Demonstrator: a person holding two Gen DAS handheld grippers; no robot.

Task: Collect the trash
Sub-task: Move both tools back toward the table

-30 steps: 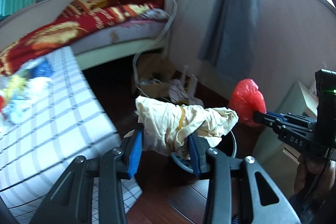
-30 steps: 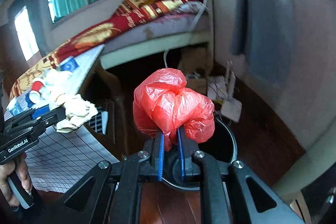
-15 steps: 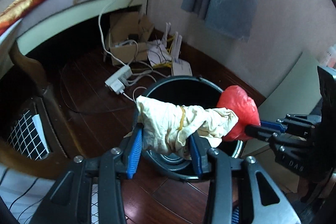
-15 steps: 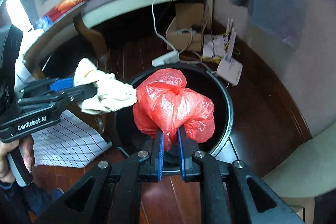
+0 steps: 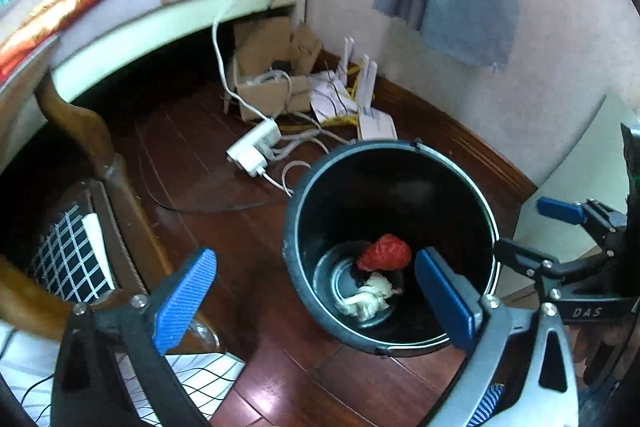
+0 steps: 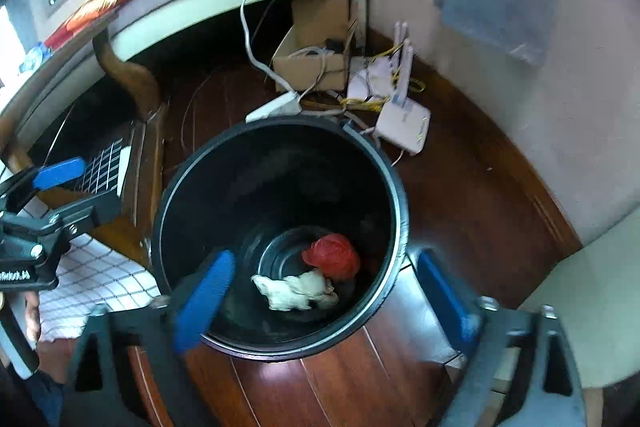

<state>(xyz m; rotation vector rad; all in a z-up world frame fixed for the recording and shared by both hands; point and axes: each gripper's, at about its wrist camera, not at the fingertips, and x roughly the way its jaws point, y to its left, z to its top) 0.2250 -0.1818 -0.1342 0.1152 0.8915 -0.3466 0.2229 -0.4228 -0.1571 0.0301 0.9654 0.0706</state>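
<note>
Both blue-padded grippers, left [image 5: 316,301] and right [image 6: 328,301], had just sprung wide, nothing between their jaws. Below them, the crumpled red plastic bag [image 6: 332,257] and cream cloth wad [image 6: 296,291] lay touching at the bottom of the round black plastic bin [image 6: 394,195].

Plastic bag [image 5: 385,252] and crumpled rag [image 5: 370,298] apparently touch inside bin [image 5: 362,159].
</note>
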